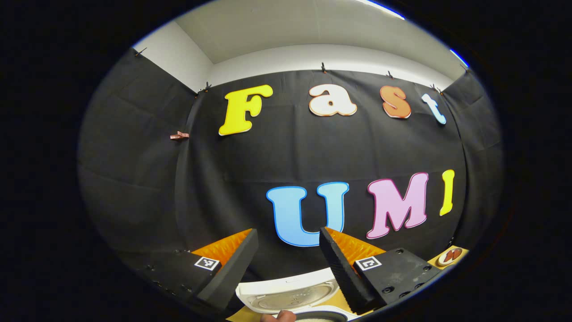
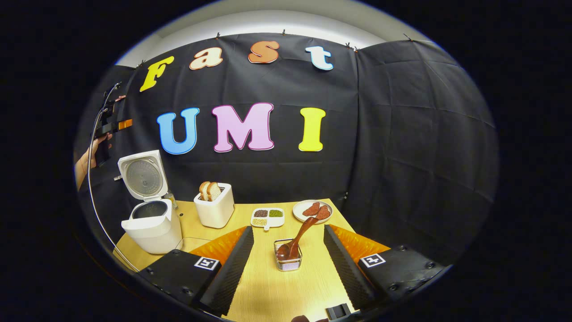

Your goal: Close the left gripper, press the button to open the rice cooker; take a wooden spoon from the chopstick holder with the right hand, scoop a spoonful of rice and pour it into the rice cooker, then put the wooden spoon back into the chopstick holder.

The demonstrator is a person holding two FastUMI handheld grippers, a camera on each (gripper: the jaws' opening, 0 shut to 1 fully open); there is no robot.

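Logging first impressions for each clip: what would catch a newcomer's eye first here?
Probably the white rice cooker at the table's left edge, its lid standing open. Next, the wooden spoon leaning in the wire chopstick holder, straight ahead between the open right gripper fingers. Behind them on the wooden table stand a toaster with bread and a plate.

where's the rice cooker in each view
Left gripper view: rice cooker at the bottom edge, between the jaws, raised lid facing the camera.
Right gripper view: it stands at the table's left end, lid open and upright.
Shared landmark: the round metal plate inside its lid.
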